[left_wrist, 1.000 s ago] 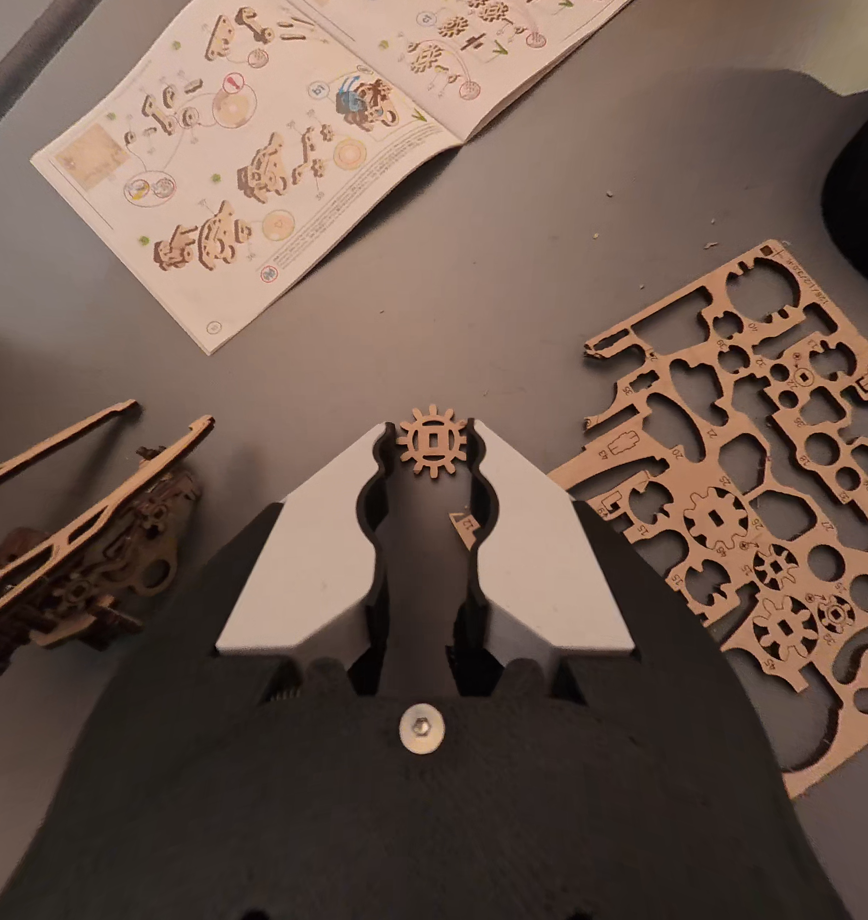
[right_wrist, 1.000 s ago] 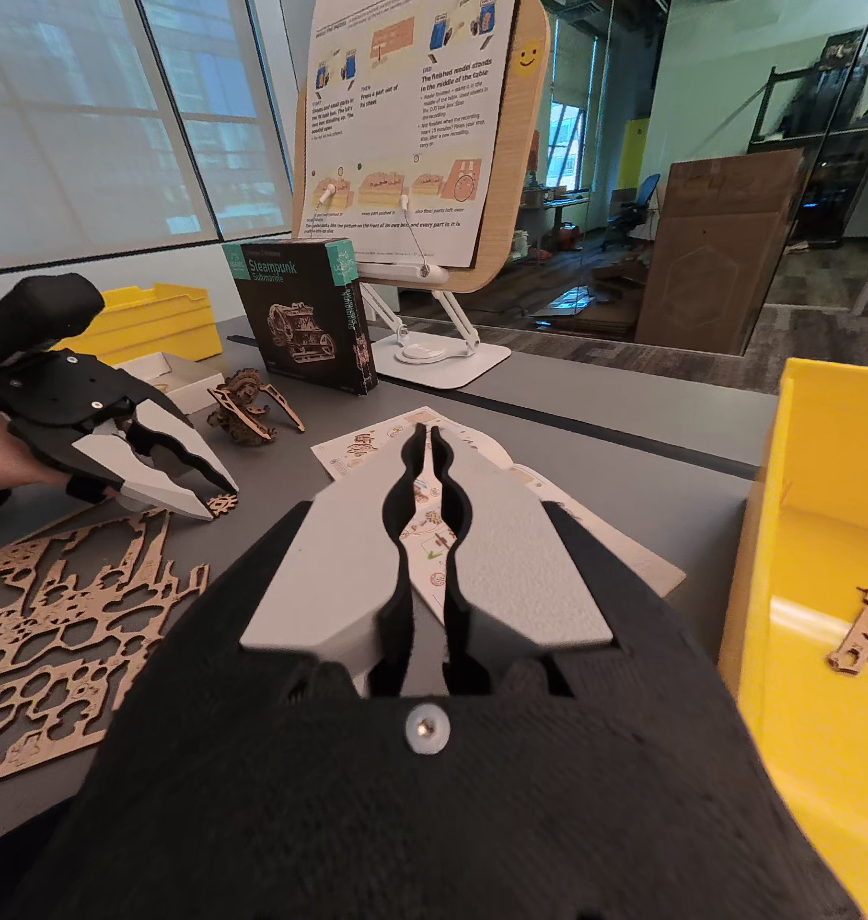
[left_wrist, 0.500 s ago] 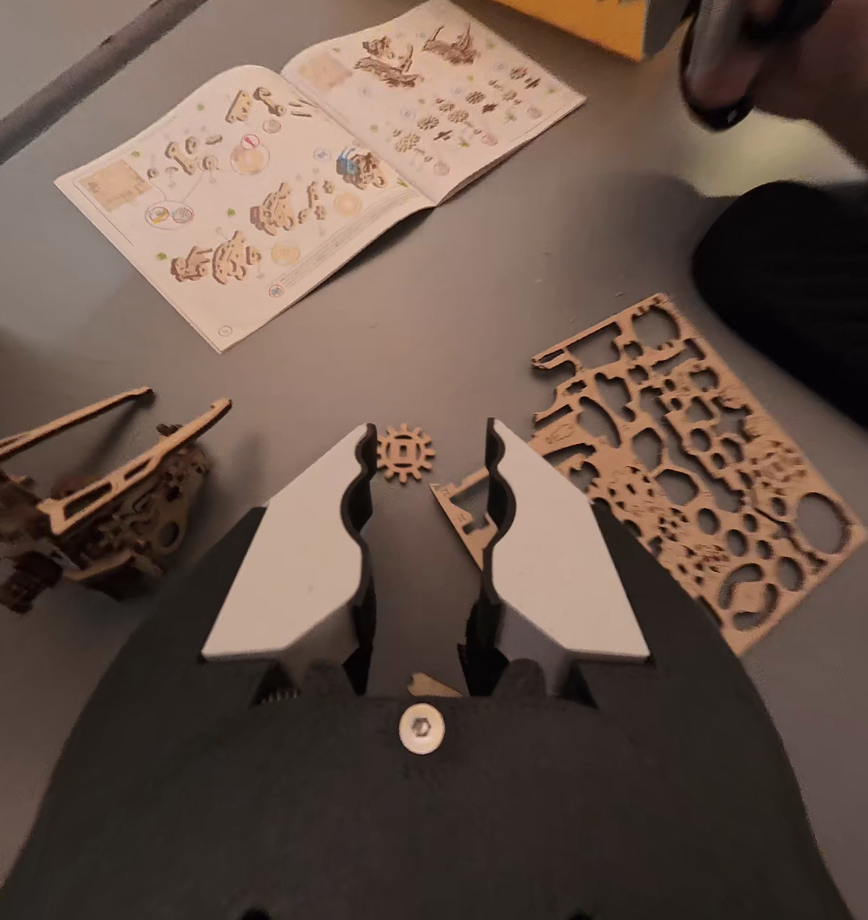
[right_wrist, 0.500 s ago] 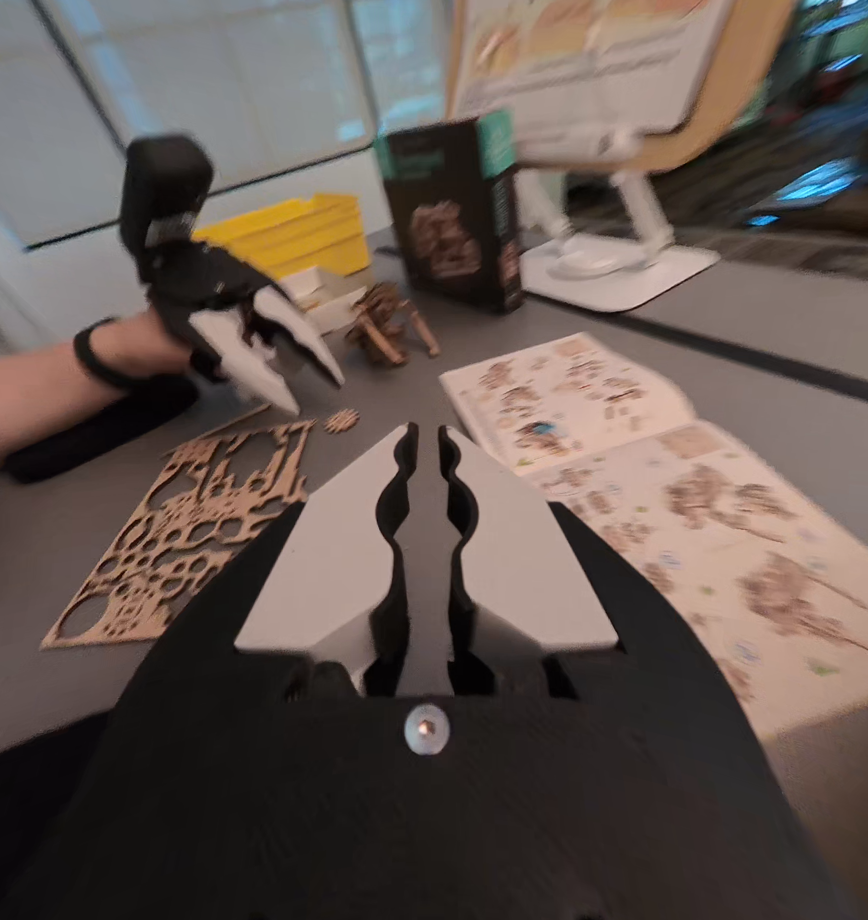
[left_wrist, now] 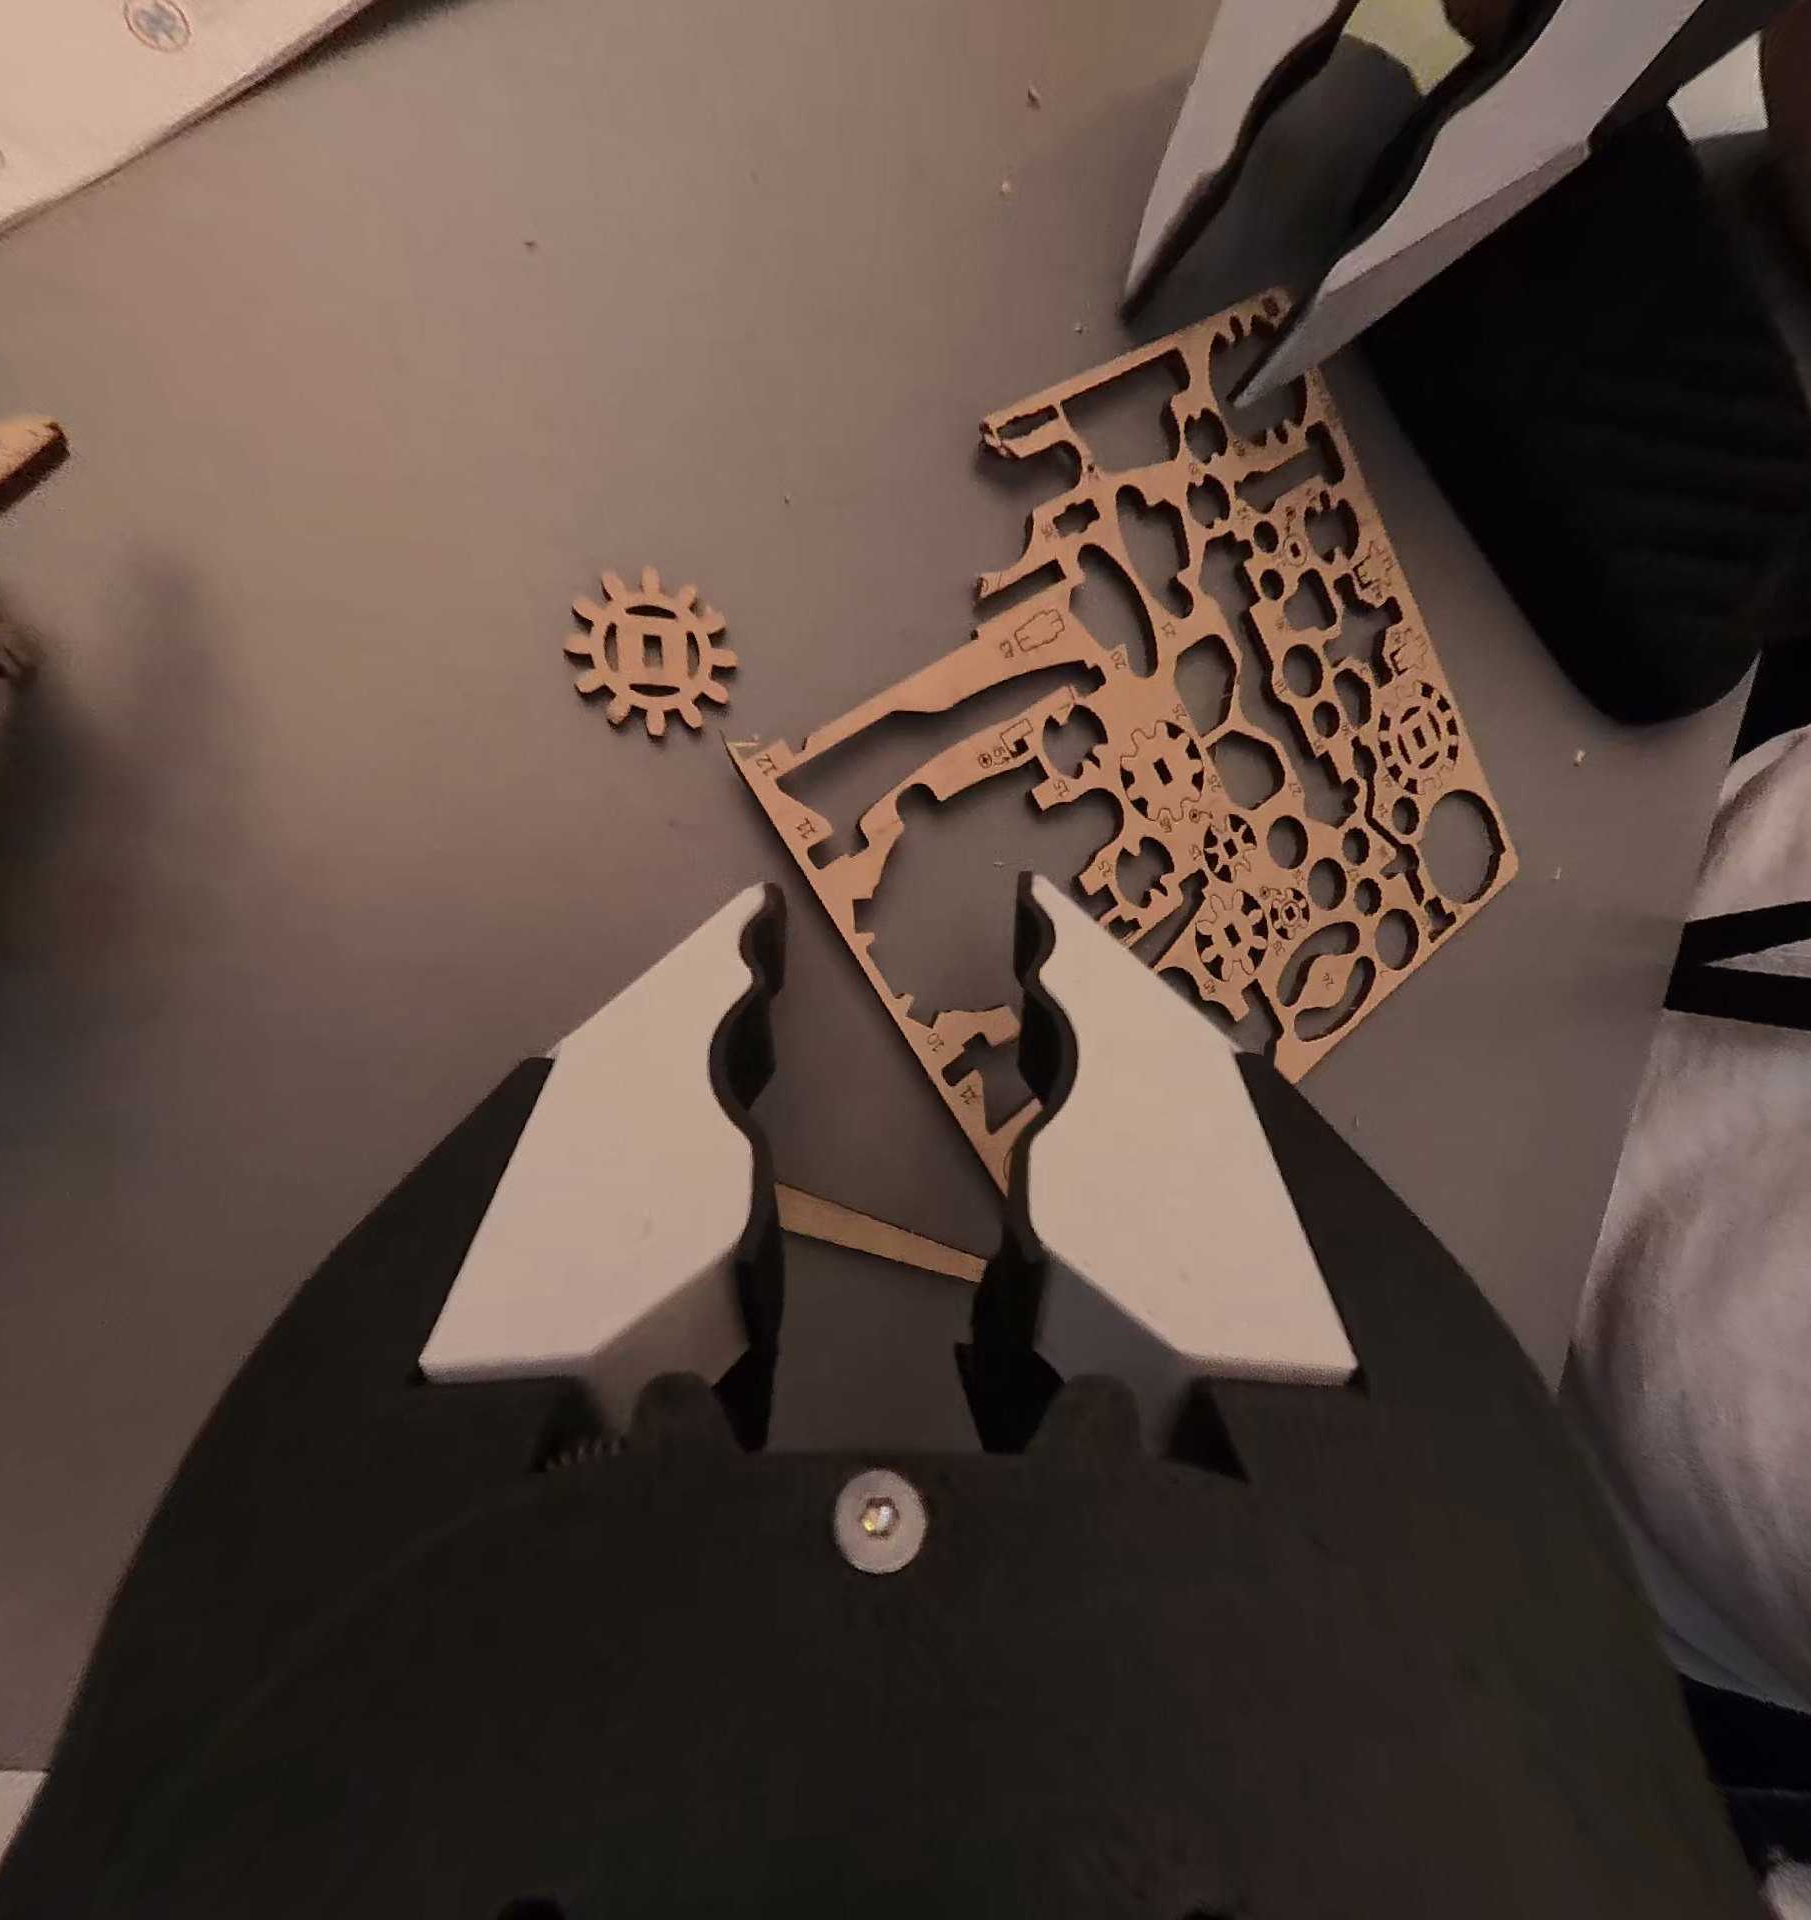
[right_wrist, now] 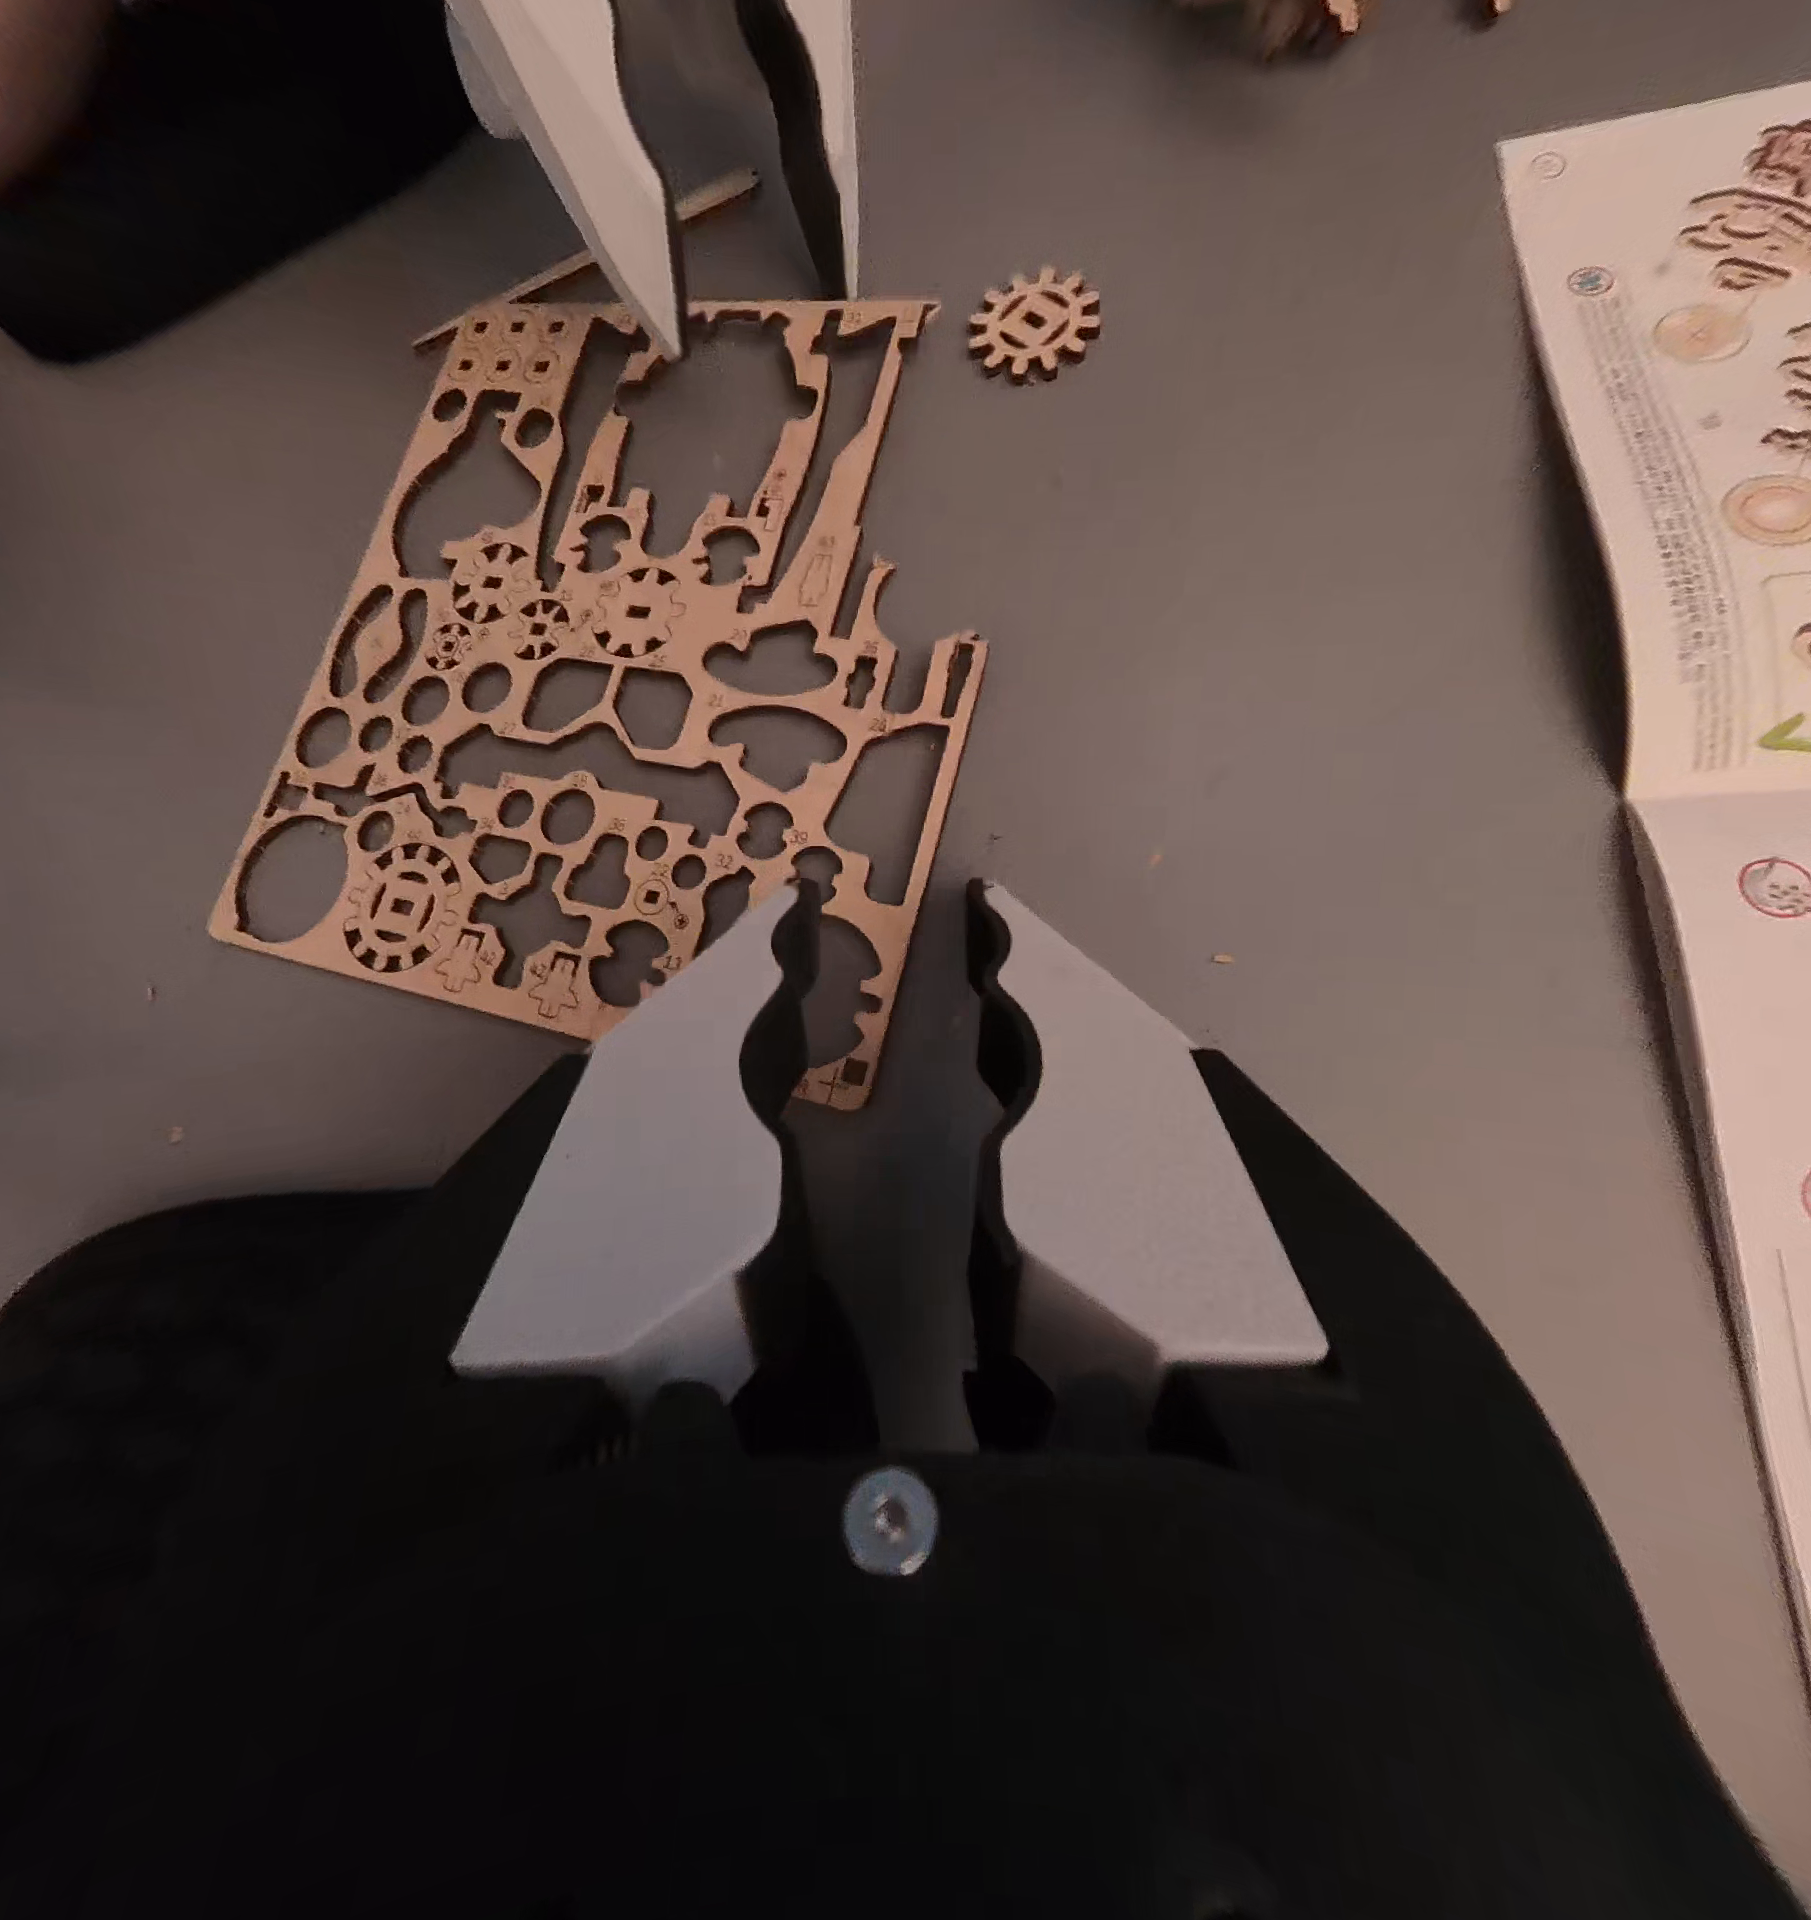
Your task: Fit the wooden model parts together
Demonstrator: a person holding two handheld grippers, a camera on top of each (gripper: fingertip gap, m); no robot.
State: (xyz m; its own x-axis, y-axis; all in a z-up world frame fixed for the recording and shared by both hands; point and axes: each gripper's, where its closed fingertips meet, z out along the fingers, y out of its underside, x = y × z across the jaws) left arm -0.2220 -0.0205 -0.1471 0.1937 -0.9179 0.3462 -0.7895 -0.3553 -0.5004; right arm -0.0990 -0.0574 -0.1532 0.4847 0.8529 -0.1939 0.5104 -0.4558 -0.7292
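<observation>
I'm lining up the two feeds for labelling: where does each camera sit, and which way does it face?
Left wrist view: on the left gripper, facing down at the grey table; its own open fingers show, the right gripper at top right.
Right wrist view: on the right gripper, also facing down, from the opposite side; its open fingers show, the left gripper's tips at the top.
Shared: the wooden parts sheet, the loose gear, and the instruction booklet.

Wooden parts sheet (right_wrist: 672, 717): small engraved part numbers beside the cut-outs. Instruction booklet (right_wrist: 1732, 582): fine print, illegible at this size.
</observation>
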